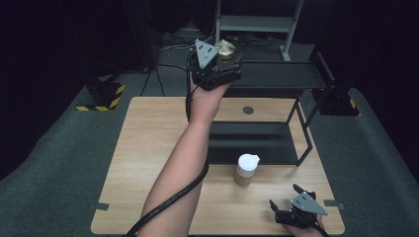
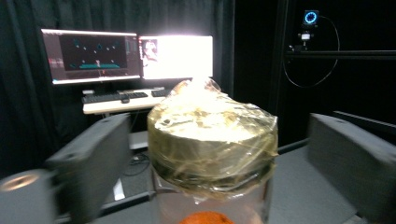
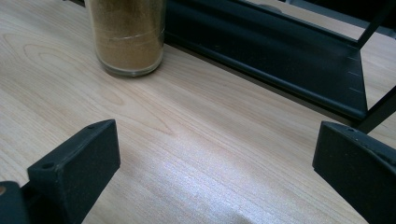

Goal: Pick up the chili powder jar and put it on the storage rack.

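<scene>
The left gripper (image 1: 225,63) is reaching out to the upper shelf of the black rack (image 1: 281,74), up at about twelve o'clock from the table's middle, and its jaws are standing apart on either side of a glass jar (image 2: 212,154) whose top is wrapped in crinkled gold film. In the left gripper view a gap is showing on both sides between the jaws and the jar, so the grip is looking released, and the jar is sitting on the shelf's left end. The step in hand is most likely the setting-down of this jar on the top shelf, with the letting-go done; whether its base is resting fully flat is hard to tell, since the bottom is cut off.

The right gripper (image 1: 290,203) is waiting low at about five o'clock on the wooden table (image 1: 148,148), jaws wide open and holding nothing. Ahead of it, at about eleven o'clock in its own view, a second jar (image 3: 126,37) of tan powder with a white lid is standing on the table just in front of the rack's lower shelf.

The next move is calling for the left gripper to be drawing straight back towards the person without clipping the wrapped lid.
</scene>
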Demonstrator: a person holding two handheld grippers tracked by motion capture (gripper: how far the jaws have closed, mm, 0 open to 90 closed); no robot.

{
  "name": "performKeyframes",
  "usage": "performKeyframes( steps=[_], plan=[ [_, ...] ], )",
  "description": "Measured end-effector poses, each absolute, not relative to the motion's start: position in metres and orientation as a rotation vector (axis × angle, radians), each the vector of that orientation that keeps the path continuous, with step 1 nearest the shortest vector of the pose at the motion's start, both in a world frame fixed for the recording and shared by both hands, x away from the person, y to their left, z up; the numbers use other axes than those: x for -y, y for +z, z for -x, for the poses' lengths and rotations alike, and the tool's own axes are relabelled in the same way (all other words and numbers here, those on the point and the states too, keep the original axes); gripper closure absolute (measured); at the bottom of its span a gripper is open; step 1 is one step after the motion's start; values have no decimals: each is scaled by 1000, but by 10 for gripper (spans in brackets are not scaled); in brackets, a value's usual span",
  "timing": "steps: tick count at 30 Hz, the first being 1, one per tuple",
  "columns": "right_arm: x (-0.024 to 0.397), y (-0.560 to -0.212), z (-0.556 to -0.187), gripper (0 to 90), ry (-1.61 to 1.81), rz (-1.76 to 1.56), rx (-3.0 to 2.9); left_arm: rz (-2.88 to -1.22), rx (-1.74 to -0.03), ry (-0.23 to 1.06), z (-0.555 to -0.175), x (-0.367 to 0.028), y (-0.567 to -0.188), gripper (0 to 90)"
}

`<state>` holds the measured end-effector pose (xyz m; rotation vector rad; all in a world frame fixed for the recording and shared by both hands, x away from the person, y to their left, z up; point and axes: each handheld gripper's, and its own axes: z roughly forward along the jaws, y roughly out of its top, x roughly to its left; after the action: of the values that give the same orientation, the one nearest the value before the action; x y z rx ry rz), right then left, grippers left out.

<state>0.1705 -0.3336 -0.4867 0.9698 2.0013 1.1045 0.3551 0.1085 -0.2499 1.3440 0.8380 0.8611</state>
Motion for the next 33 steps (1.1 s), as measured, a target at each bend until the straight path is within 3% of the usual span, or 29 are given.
performKeyframes(
  steps=[33],
  plan=[
    [331, -487, -170, 0, 1090, -951, -2002, -1386, -789, 895, -279, -133, -266, 3]
  ],
)
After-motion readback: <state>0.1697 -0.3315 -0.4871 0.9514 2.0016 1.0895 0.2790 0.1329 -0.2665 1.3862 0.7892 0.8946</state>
